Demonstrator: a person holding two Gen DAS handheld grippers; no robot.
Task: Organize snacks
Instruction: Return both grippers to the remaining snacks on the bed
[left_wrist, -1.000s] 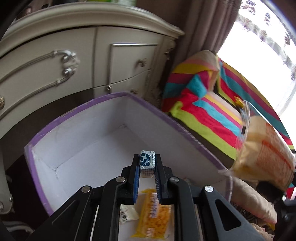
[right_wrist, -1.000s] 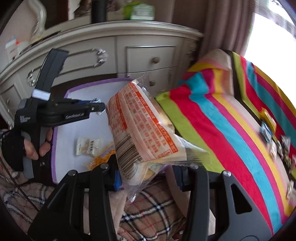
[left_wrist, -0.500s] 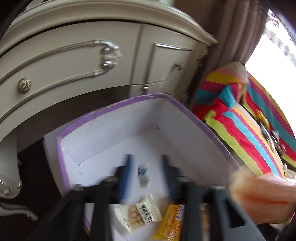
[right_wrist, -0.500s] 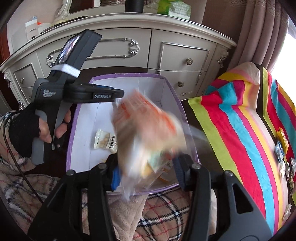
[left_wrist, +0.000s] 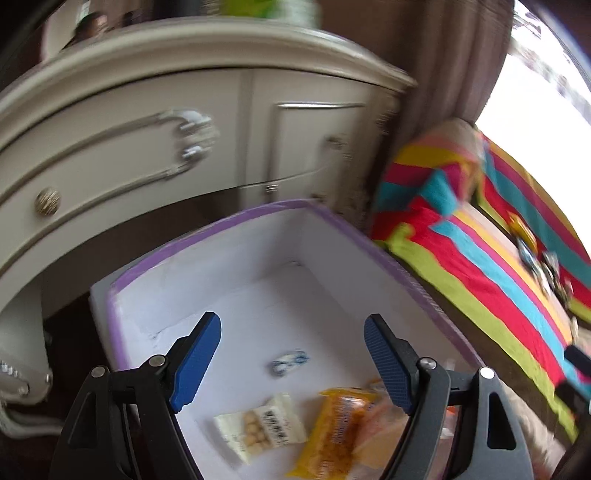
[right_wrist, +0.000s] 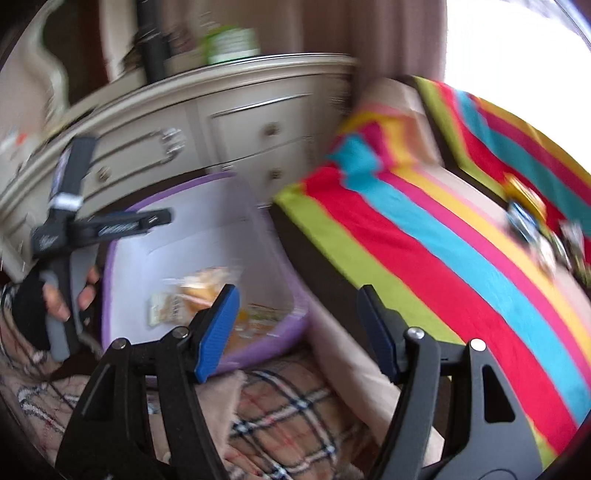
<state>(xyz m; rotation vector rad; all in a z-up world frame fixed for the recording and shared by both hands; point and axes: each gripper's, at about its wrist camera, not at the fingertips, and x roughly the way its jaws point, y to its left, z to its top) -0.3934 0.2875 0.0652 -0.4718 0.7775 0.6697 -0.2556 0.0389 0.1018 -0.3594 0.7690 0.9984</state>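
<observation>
From the left wrist, the left gripper (left_wrist: 291, 354) hangs over the purple-rimmed box (left_wrist: 391, 262), pointing down into it. Its jaws have just been opening and now stand wide apart with nothing between the blue pads (left_wrist: 197, 356). On the box floor, straight below the gap, lies a small blue-and-white candy (left_wrist: 290, 361), clear of both pads. Nearer the box's front wall sit a white packet of round biscuits (left_wrist: 260, 424) and, just beside it, a yellow snack pack (left_wrist: 338, 424), with a pale orange bag (left_wrist: 384, 421) partly behind the right-hand finger. To the right of the box, on the striped blanket (left_wrist: 476, 273), a few small wrapped snacks (left_wrist: 535, 258) lie well apart from the box.

From the right wrist, the right gripper (right_wrist: 297, 328) sits just to the right of the box's near corner (right_wrist: 291, 325), above a plaid cloth (right_wrist: 295, 402). Its jaws have also just been opening and hold nothing. Inside the box a blurred orange bag (right_wrist: 205, 288) rests near the front wall; the blur makes it hard to say whether it has fully settled. At the box's left, a gloved hand (right_wrist: 44, 299) grips the other gripper's handle. More loose snacks (right_wrist: 528, 218) lie on the blanket, far right of the box.

By my reading, several snacks are already boxed, with both grippers free. What remains is the scatter on the blanket, so the job looks partway done.
</observation>
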